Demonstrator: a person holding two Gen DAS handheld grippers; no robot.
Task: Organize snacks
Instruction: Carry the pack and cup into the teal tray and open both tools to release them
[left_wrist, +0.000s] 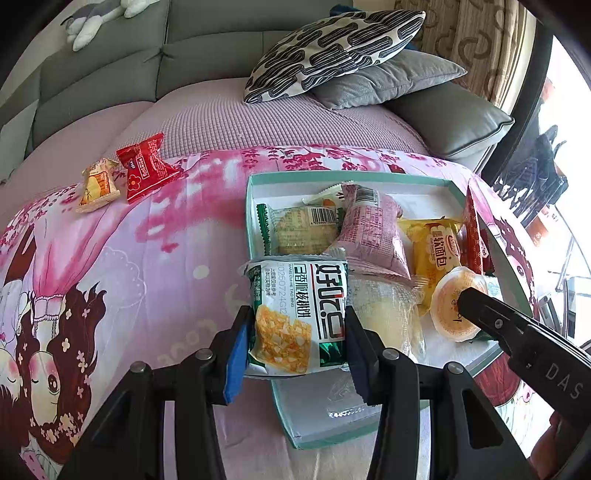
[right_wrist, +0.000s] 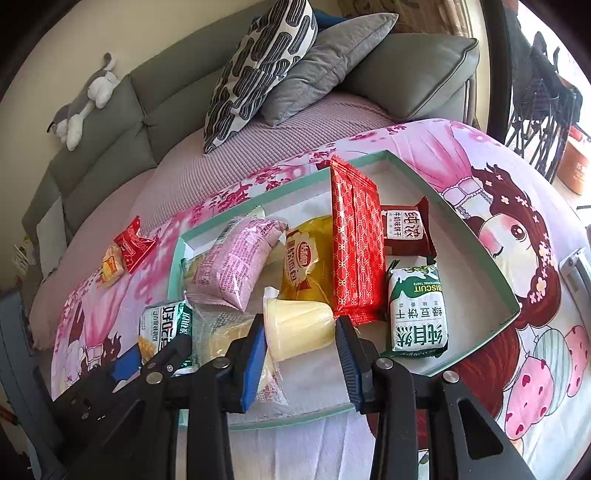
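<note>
Most snack packets are lying inside the tray at frame centre, on the blanket; two small packets are sitting upper left, outside it.

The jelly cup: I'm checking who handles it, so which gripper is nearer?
Right. The right gripper brackets the jelly cup; the left gripper holds a green-white snack packet beside it.
</note>
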